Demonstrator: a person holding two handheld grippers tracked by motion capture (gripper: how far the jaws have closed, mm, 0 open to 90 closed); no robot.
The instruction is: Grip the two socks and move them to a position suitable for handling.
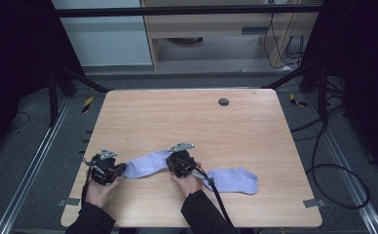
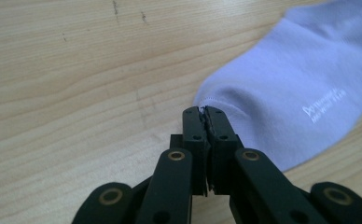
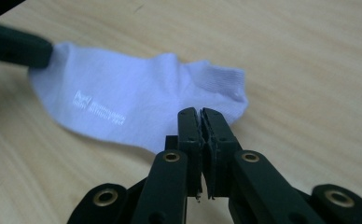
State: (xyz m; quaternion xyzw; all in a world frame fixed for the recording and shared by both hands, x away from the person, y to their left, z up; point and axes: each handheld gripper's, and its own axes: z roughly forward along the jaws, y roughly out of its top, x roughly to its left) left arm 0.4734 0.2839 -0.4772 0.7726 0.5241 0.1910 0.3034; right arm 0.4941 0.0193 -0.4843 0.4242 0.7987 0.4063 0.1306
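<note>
Left tongs (image 2: 204, 113) pinch sock (image 2: 281, 93) toe; right tongs (image 3: 201, 115) pinch cuff. Lift both ends level, keep fabric taut over tabletop (image 1: 187, 117), avoid second sock (image 1: 236, 179).

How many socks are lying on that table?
2: one sock stretched between the left claw and right claw, another sock beside the person's right hand.

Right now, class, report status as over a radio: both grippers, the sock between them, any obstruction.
Left gripper shut on sock toe edge. Right gripper shut on its cuff end. Second sock lies apart, right; nothing obstructs.
</note>
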